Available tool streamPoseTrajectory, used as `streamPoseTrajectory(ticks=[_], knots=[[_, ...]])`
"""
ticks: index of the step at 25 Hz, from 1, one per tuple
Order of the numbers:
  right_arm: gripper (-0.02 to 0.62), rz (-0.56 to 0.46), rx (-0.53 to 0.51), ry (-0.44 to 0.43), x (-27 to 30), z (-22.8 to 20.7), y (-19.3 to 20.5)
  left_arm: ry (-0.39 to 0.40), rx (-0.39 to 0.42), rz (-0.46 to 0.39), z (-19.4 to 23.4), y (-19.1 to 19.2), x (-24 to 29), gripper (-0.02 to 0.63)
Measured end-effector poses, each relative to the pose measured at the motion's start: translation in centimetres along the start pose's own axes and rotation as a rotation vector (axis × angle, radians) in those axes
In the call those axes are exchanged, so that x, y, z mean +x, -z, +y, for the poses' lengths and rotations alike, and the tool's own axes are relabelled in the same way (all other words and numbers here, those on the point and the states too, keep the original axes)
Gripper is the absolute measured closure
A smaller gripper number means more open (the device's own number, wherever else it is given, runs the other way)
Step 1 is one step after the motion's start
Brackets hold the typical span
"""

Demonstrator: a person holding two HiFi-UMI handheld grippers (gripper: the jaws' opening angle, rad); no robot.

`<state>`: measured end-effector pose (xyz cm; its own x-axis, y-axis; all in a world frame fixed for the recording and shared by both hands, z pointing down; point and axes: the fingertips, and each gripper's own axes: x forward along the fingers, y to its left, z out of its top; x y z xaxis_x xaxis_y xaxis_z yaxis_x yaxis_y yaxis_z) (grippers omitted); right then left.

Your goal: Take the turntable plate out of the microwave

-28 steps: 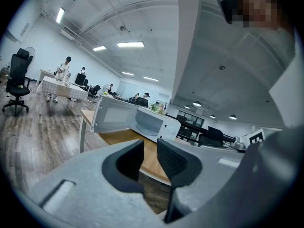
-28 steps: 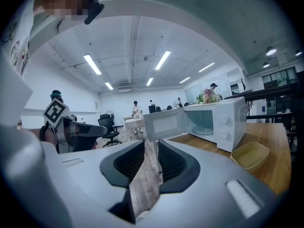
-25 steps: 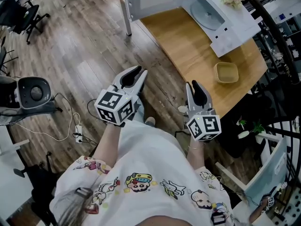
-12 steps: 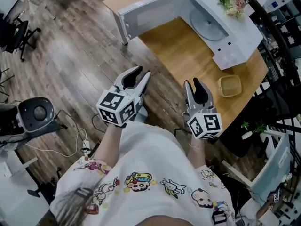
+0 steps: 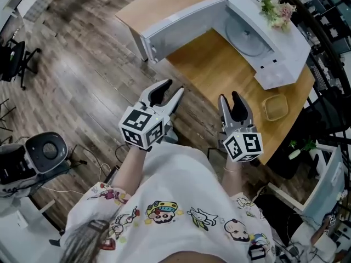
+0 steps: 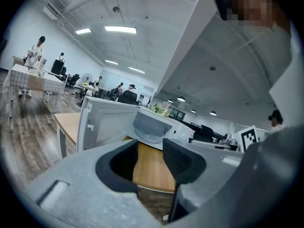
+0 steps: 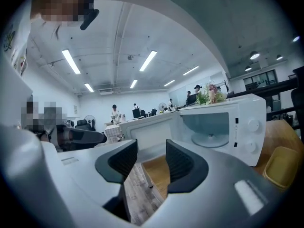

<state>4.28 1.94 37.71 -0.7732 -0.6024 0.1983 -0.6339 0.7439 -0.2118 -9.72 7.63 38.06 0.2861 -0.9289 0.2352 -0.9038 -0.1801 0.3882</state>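
Wood-plank floor (image 5: pixel 82 75) of an open office runs under a person who stands short of a wooden table (image 5: pixel 214 64), both tools held out in front of the body.

The left gripper (image 5: pixel 171 89) has just been opening its jaws. They now stand wide apart with nothing between them, and only table and floor show through the gap. The right gripper (image 5: pixel 229 97) has likewise just been opening, and it too is wide and empty. Neither touches anything, and both are well apart from the things on the table.

From the right gripper, a small yellow dish (image 5: pixel 276 107) sits at about three o'clock, near the table's edge. At about one o'clock stands the white microwave (image 5: pixel 277 53), its door (image 5: pixel 181 26) swung fully open toward eleven o'clock and a bunch of flowers (image 5: pixel 277 7) on its top. The turntable plate (image 5: pixel 245 34) lies flat inside the cavity, seemingly still seated in its place.

By my reading the task has barely begun. The door is already open, but the approach, the grip on the plate, the lift and the drawing out are all left to do.
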Motion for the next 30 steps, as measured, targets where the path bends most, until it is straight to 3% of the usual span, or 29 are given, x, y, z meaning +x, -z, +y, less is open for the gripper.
streamPoseTrajectory(ticks=[14, 30], knots=[[0.411, 0.037, 0.067, 0.140, 0.9, -0.7, 2.5, 0.092, -0.024, 0.067, 2.6, 0.8, 2.2, 0.440], [0.408, -0.016, 0.160, 0.265, 6.0, -10.5, -1.0, 0.237, -0.003, 0.121, 2.2, -3.0, 14.6, 0.434]])
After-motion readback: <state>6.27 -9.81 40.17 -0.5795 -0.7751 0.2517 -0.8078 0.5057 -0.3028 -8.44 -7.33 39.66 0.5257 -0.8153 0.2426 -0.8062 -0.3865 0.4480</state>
